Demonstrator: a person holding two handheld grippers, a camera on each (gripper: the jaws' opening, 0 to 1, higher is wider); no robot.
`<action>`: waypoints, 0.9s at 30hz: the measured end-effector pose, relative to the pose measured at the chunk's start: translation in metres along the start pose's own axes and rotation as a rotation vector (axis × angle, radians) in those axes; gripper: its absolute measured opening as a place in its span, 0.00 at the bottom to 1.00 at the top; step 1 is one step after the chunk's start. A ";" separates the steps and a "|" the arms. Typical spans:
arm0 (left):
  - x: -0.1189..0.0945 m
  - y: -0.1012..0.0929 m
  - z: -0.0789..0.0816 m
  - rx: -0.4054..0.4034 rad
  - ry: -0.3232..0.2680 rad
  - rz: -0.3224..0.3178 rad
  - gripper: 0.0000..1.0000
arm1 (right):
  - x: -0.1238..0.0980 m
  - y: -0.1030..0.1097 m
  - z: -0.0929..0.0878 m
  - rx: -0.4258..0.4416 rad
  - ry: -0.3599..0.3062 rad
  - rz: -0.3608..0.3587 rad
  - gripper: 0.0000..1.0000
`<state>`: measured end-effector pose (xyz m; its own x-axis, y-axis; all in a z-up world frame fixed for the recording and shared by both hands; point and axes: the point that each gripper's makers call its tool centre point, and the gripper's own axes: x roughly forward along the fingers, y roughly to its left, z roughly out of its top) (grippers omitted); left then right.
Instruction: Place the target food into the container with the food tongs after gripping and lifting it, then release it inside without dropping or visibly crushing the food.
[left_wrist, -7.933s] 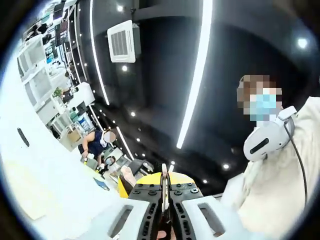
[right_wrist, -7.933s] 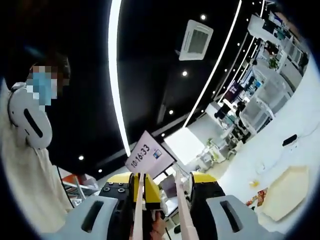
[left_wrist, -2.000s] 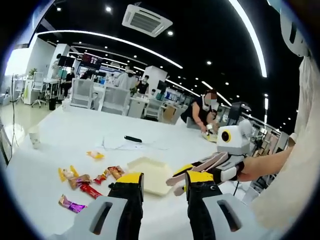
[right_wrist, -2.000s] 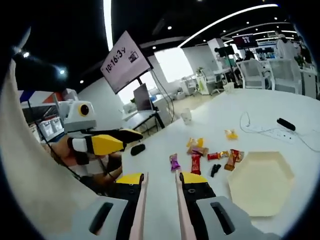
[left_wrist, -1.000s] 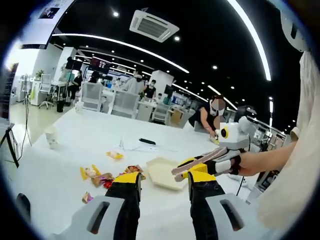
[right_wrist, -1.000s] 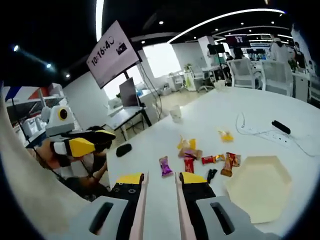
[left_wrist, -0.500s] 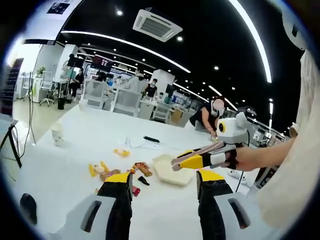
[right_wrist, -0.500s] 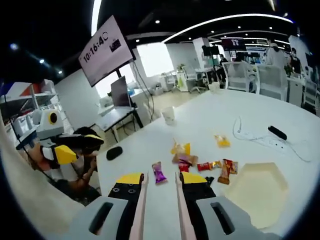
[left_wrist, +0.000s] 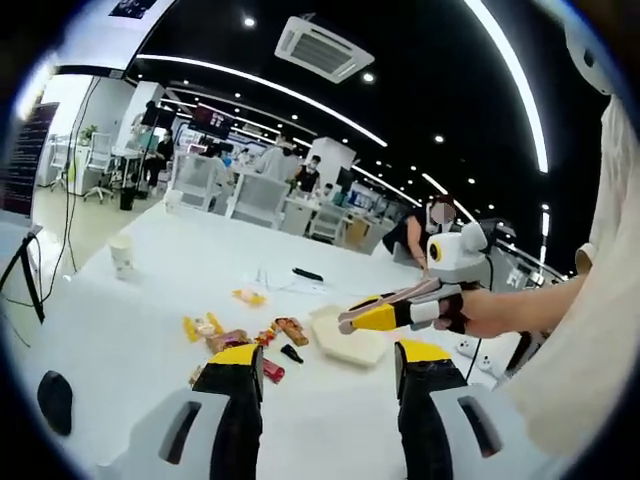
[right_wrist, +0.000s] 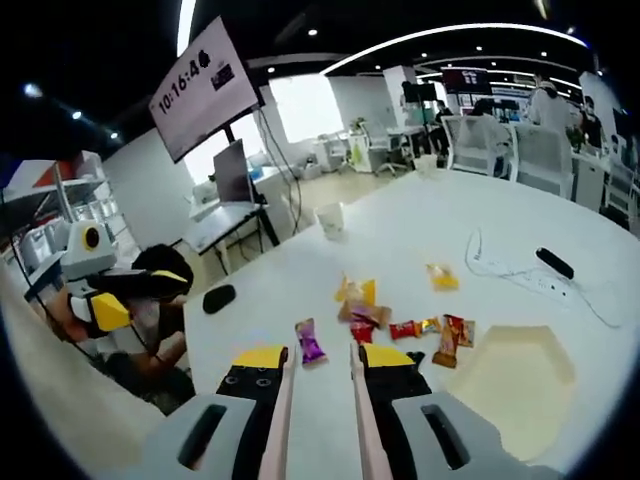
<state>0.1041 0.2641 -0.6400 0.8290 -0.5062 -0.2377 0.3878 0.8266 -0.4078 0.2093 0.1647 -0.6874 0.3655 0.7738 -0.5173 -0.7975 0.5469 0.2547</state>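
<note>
Wrapped snacks (right_wrist: 400, 325) lie mid-frame on the white counter (right_wrist: 420, 240), just above the right hand-held gripper (right_wrist: 318, 365), maybe holding tongs. Left hand-held gripper (left_wrist: 325, 360) is spread wide, empty.

Both grippers, left gripper (left_wrist: 325, 365) and right gripper (right_wrist: 318, 365), have grey bodies, black yellow-tipped jaws; cream sleeve (left_wrist: 590, 360).

bright ceiling strips, fisheye-warped edges

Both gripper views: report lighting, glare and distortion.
Left gripper view: dark ceiling, bright strip lights, fisheye bends the white table; snacks small but legible. Right gripper view: window glare behind the screen, the tray pale against the table, edges curved.
</note>
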 end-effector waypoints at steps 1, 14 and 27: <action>-0.001 0.001 -0.001 -0.002 0.000 0.002 0.52 | 0.001 -0.001 0.000 0.002 0.003 -0.004 0.28; -0.011 0.011 -0.003 -0.027 -0.011 0.016 0.52 | 0.017 0.003 0.002 -0.003 0.029 0.001 0.28; -0.011 0.009 -0.002 -0.020 -0.007 0.003 0.51 | 0.022 -0.007 -0.006 0.001 0.048 -0.025 0.28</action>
<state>0.0973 0.2765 -0.6423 0.8328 -0.5021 -0.2331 0.3773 0.8229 -0.4248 0.2199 0.1760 -0.7055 0.3618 0.7441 -0.5616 -0.7882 0.5659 0.2419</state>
